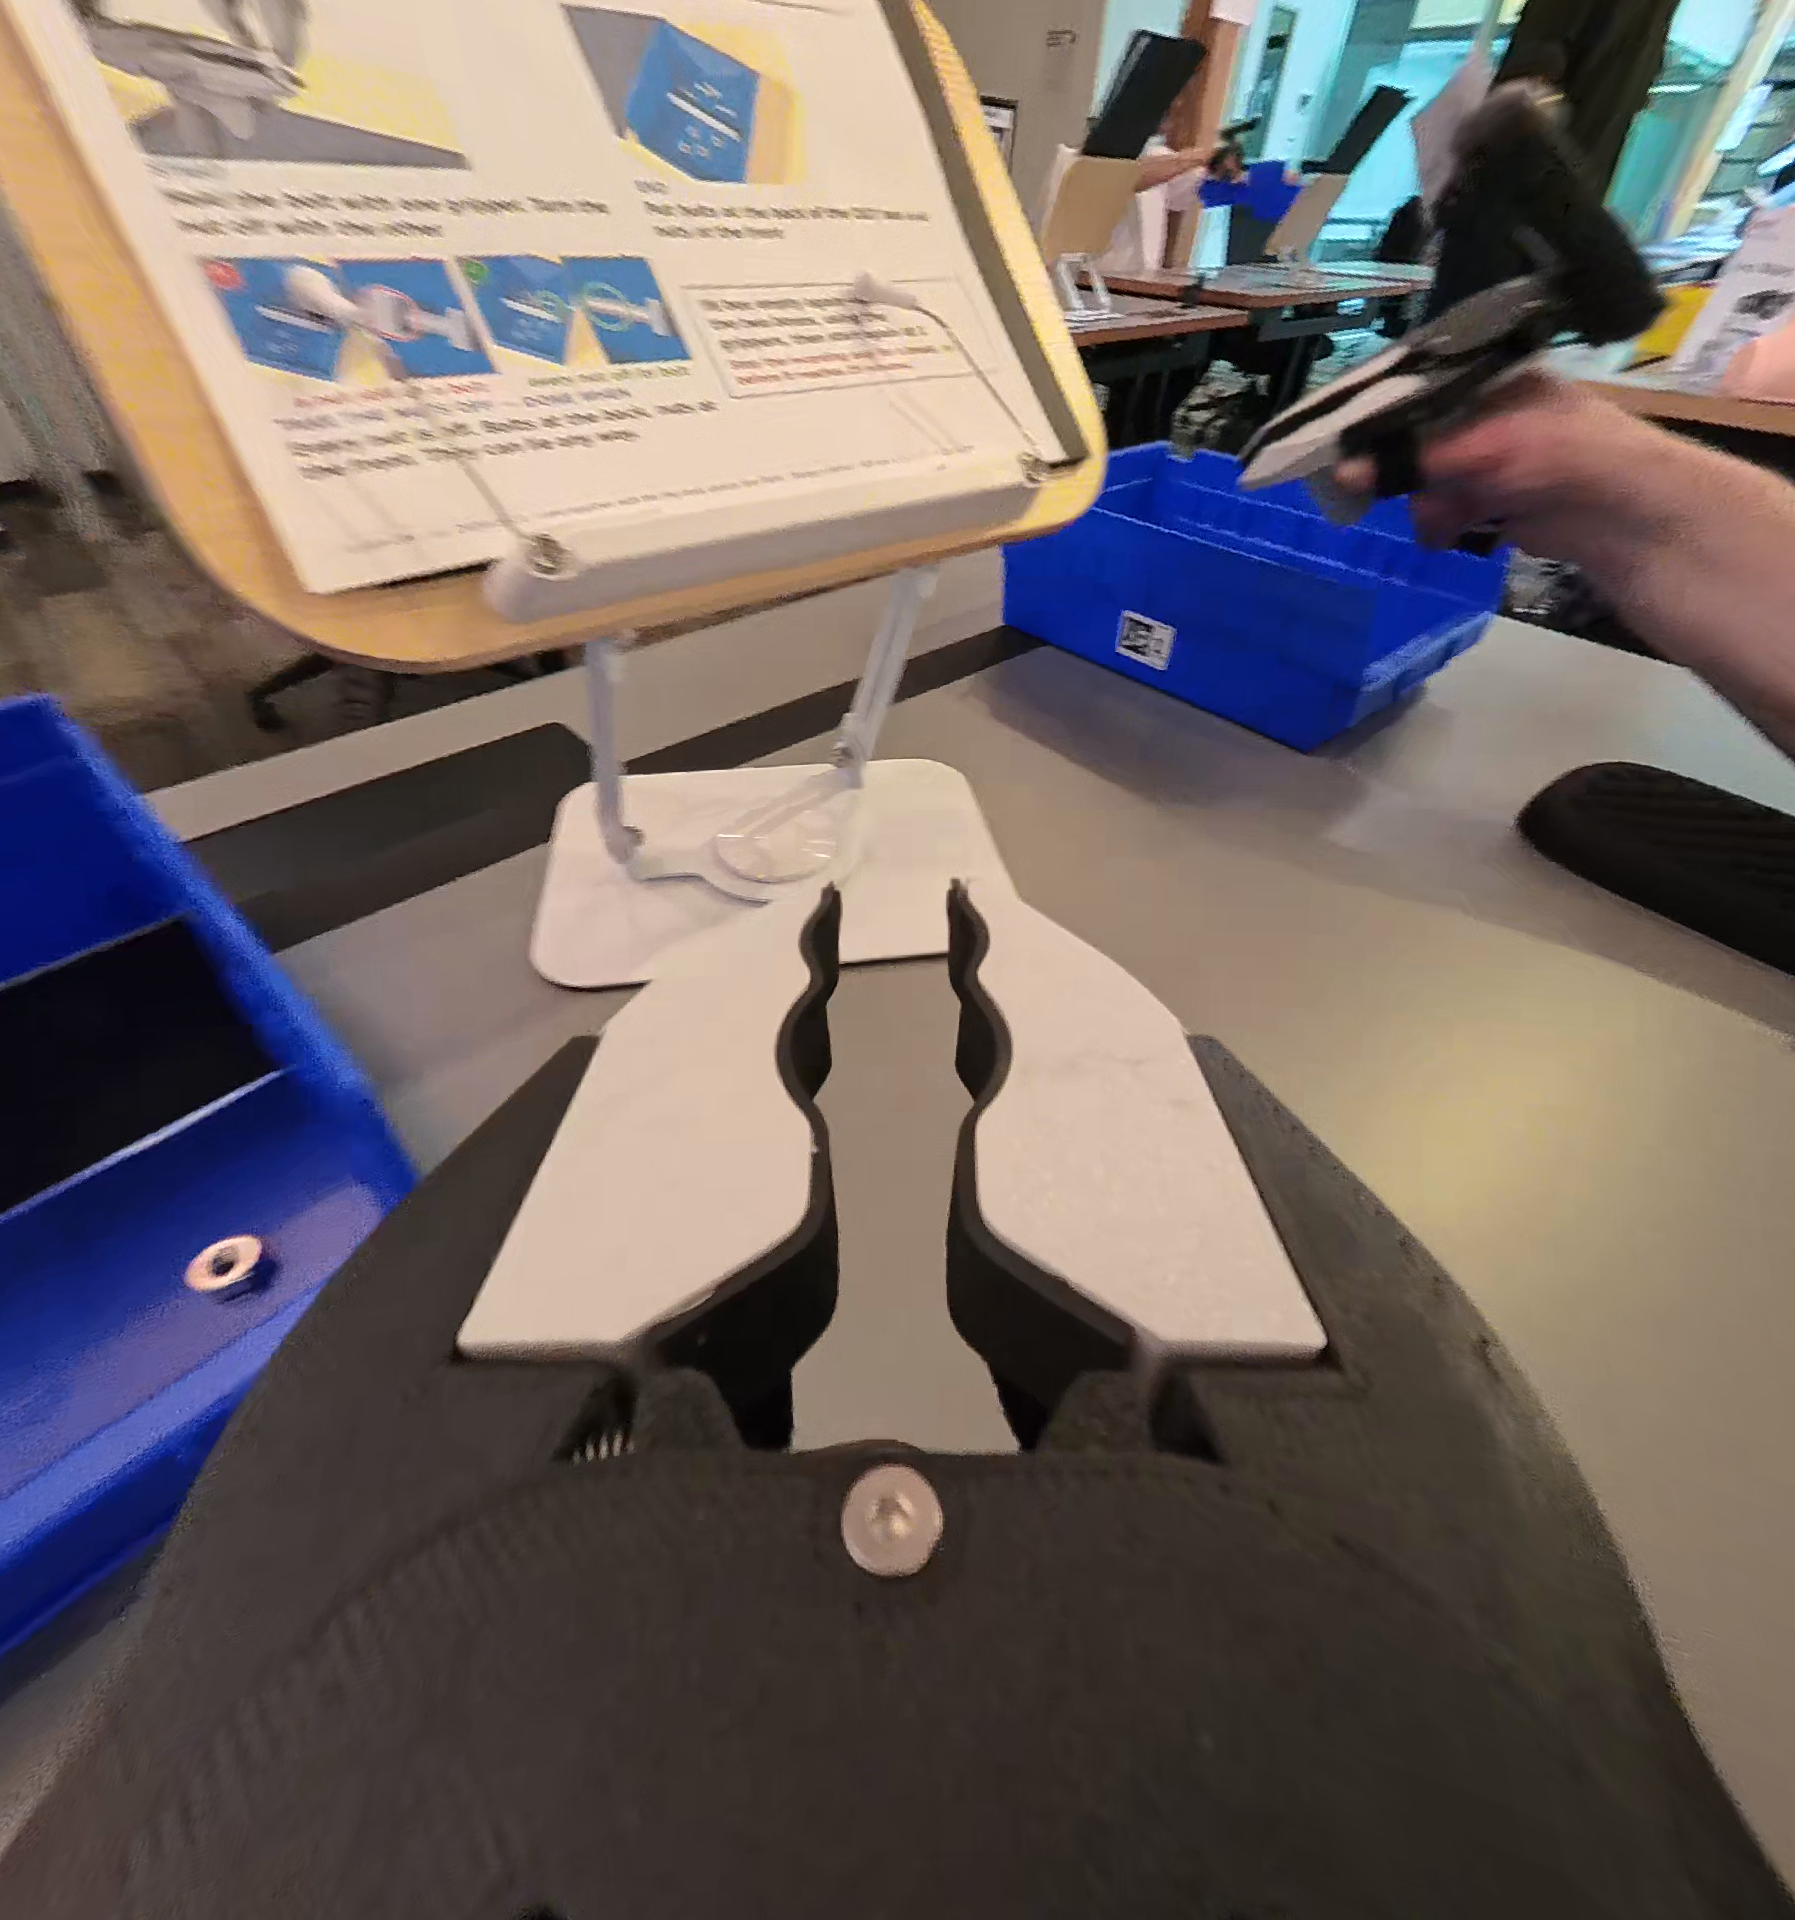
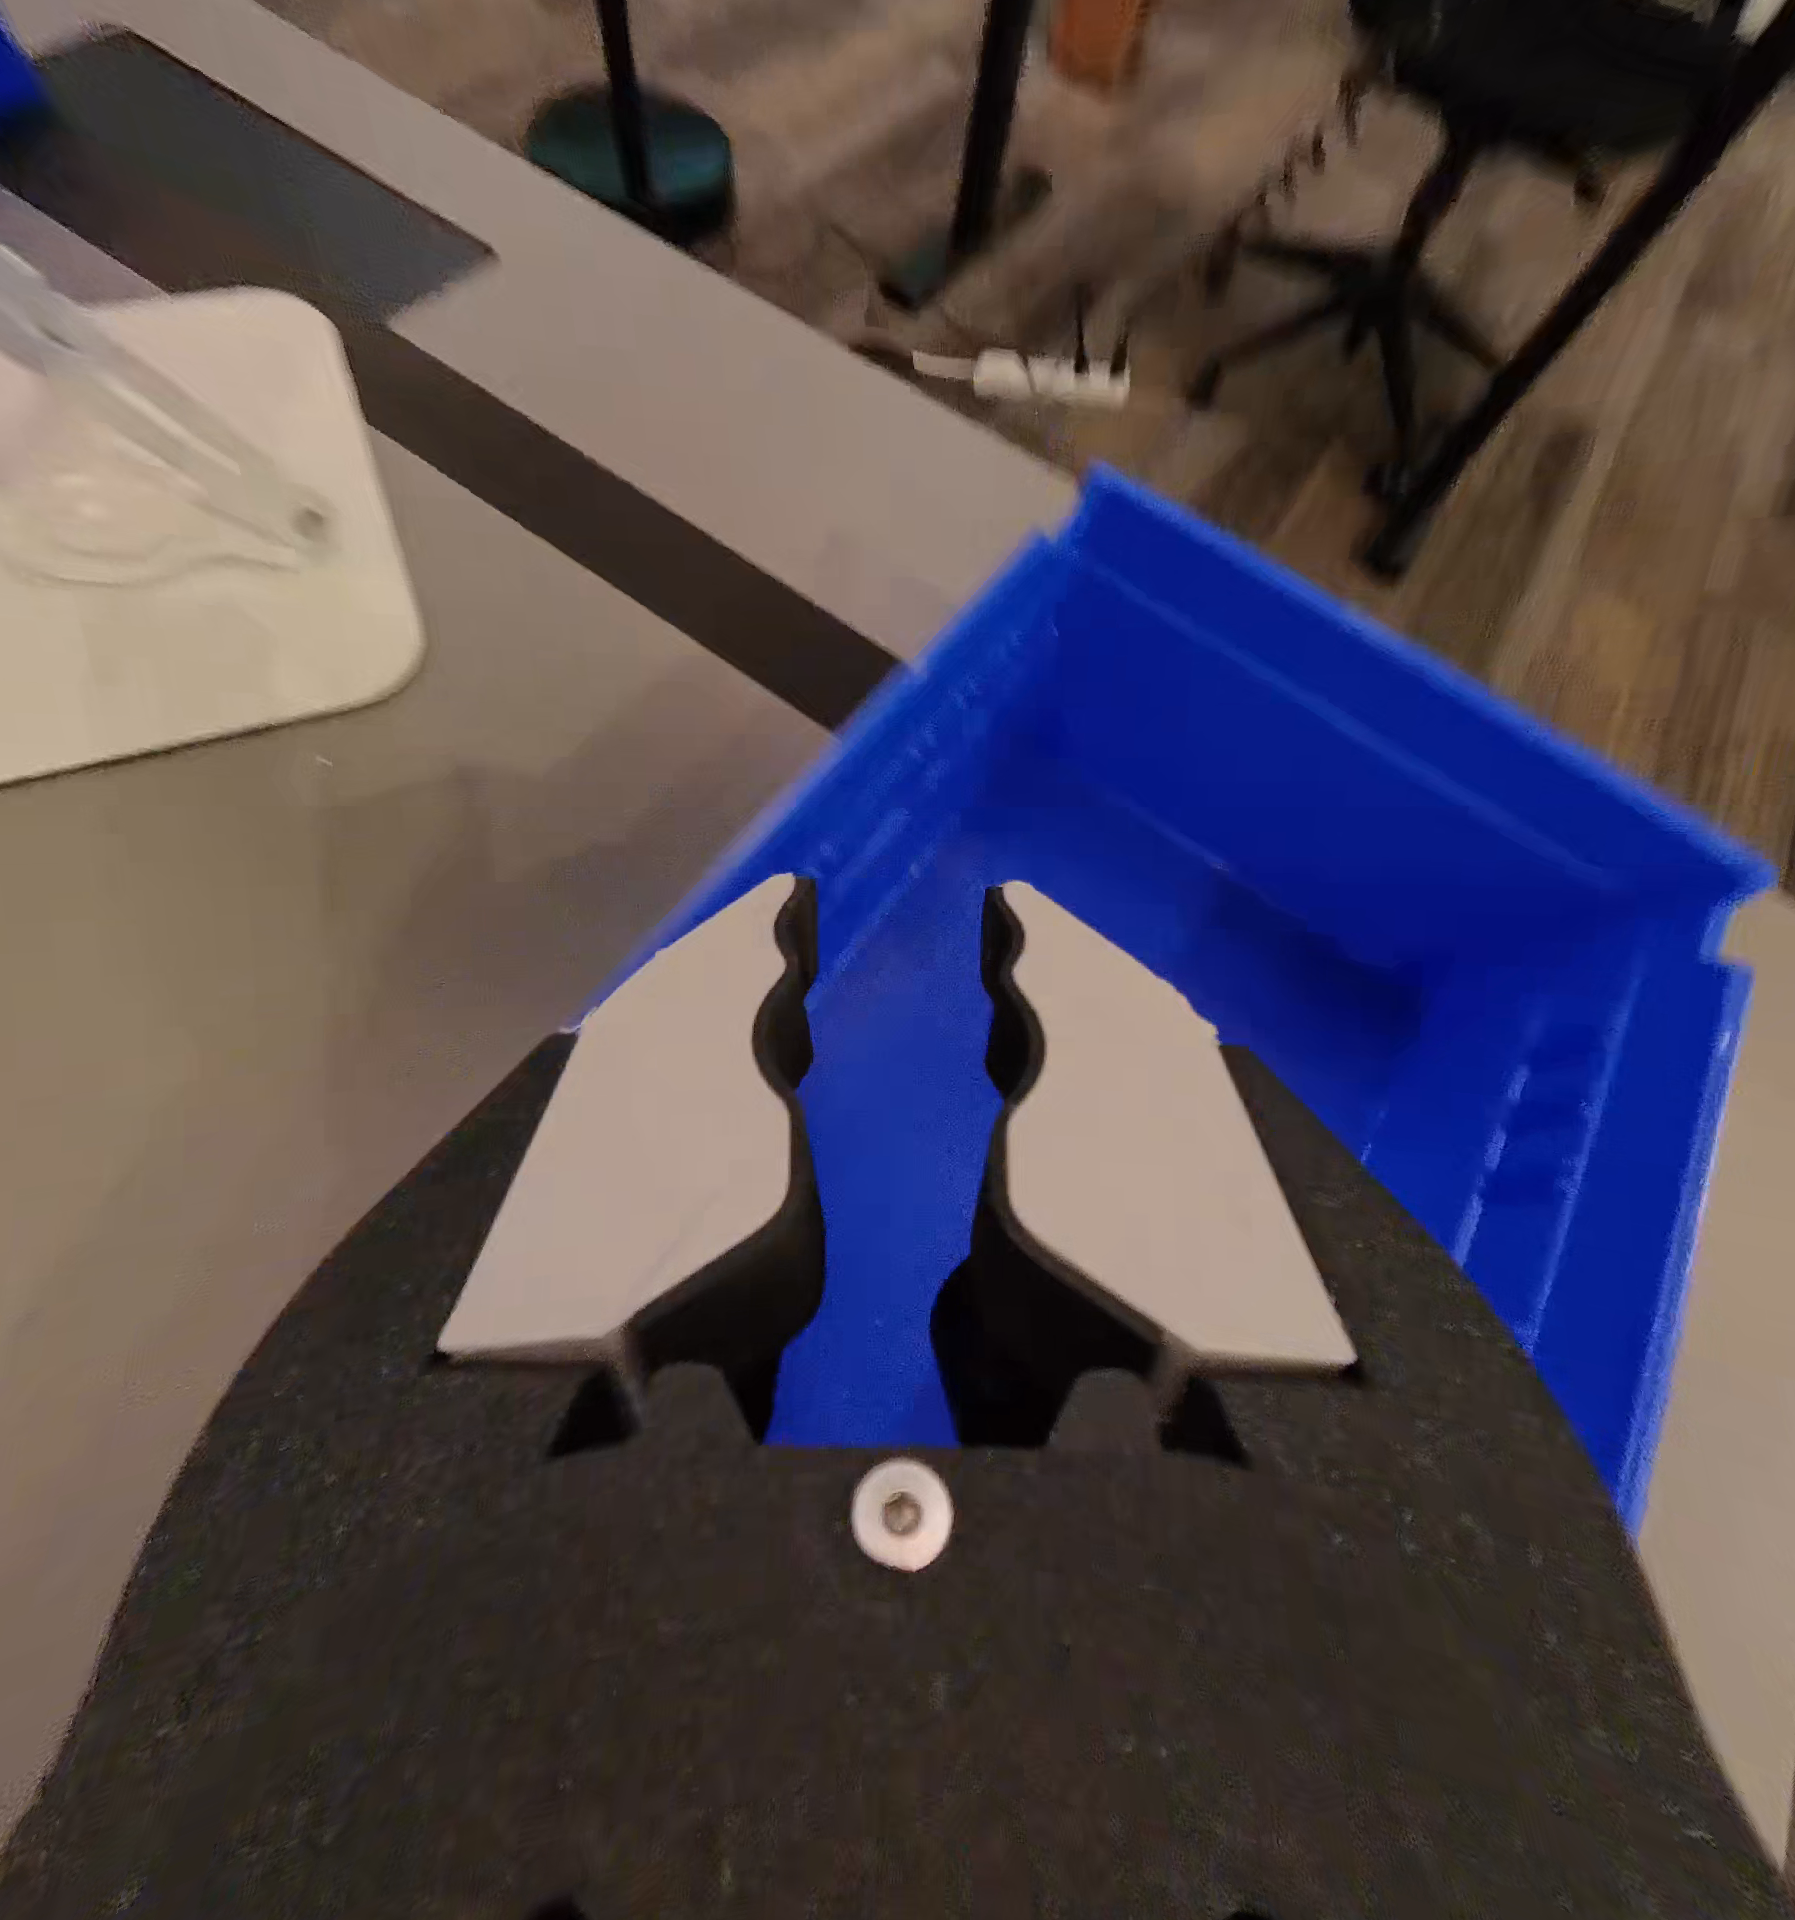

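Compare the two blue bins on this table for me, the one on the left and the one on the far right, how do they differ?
The left bin has a dark divider splitting it into compartments; the right bin shows none. The left bin has a small metal nut lying in its front compartment; the right bin looks empty where visible. The open left gripper is beside the left bin, while the open right gripper hangs over the right bin. Both are blue plastic on the grey table.
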Demonstrator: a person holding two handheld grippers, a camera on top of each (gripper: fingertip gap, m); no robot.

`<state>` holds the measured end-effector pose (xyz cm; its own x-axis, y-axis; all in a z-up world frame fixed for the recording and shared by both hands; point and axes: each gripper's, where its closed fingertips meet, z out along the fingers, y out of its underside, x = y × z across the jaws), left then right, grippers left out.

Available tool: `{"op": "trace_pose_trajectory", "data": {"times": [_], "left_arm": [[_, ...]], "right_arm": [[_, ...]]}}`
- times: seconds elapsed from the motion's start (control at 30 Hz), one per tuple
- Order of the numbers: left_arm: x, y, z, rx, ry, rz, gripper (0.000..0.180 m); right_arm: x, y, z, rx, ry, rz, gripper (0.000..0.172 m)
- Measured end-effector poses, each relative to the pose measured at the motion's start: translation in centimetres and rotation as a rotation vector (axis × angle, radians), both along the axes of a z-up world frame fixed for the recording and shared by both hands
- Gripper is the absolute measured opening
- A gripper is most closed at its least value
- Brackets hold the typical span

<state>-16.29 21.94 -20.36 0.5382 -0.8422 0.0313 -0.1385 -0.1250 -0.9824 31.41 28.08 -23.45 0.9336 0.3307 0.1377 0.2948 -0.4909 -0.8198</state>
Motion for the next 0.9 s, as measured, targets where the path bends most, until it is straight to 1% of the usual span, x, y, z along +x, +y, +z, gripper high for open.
{"op": "trace_pose_trajectory", "data": {"times": [0.03,0.1,0.17,0.23,0.33,0.43,0.5,0.53,0.6,0.67,0.73,0.8,0.87,0.9], "left_arm": [[-0.9,0.6,0.4,0.011,0.01,0.033,0.019],[-2.9,1.8,1.3,0.031,0.041,0.104,0.019],[-5.1,3.3,2.3,0.043,0.055,0.175,0.02],[-7.4,5.3,2.8,0.041,0.099,0.246,0.026],[-10.1,9.0,3.3,0.049,0.171,0.331,0.025],[-11.0,13.1,2.7,-0.019,0.238,0.336,0.026],[-11.0,16.0,2.1,-0.059,0.282,0.327,0.028],[-10.9,17.4,1.6,-0.084,0.307,0.32,0.03],[-10.6,20.2,0.4,-0.136,0.343,0.304,0.03],[-10.5,23.0,-1.5,-0.193,0.405,0.295,0.03],[-10.7,25.5,-4.4,-0.318,0.502,0.291,0.029],[-10.4,27.2,-7.0,-0.455,0.557,0.272,0.03],[-9.6,28.3,-9.0,-0.596,0.596,0.243,0.035],[-9.3,28.5,-9.9,-0.666,0.618,0.226,0.035]], "right_arm": [[-1.5,-0.4,1.2,0.059,0.005,0.037,0.03],[-5.0,-1.3,3.3,0.176,0.08,0.137,0.027],[-7.6,-2.0,4.6,0.278,0.14,0.195,0.025],[-9.8,-2.6,4.6,0.34,0.16,0.238,0.024],[-12.6,-3.0,3.5,0.401,0.155,0.289,0.022],[-14.2,-3.8,3.5,0.504,0.08,0.322,0.019],[-14.0,-3.9,3.4,0.552,0.009,0.279,0.015],[-14.0,-4.1,3.5,0.565,-0.007,0.28,0.013],[-12.9,-4.2,3.9,0.593,-0.045,0.227,0.014],[-12.3,-4.3,4.3,0.614,-0.032,0.208,0.014],[-11.6,-4.2,4.4,0.629,-0.027,0.184,0.015],[-11.6,-4.2,4.4,0.634,-0.04,0.181,0.015],[-11.9,-4.3,4.4,0.646,-0.06,0.187,0.015],[-12.0,-4.3,4.3,0.647,-0.076,0.192,0.015]]}}
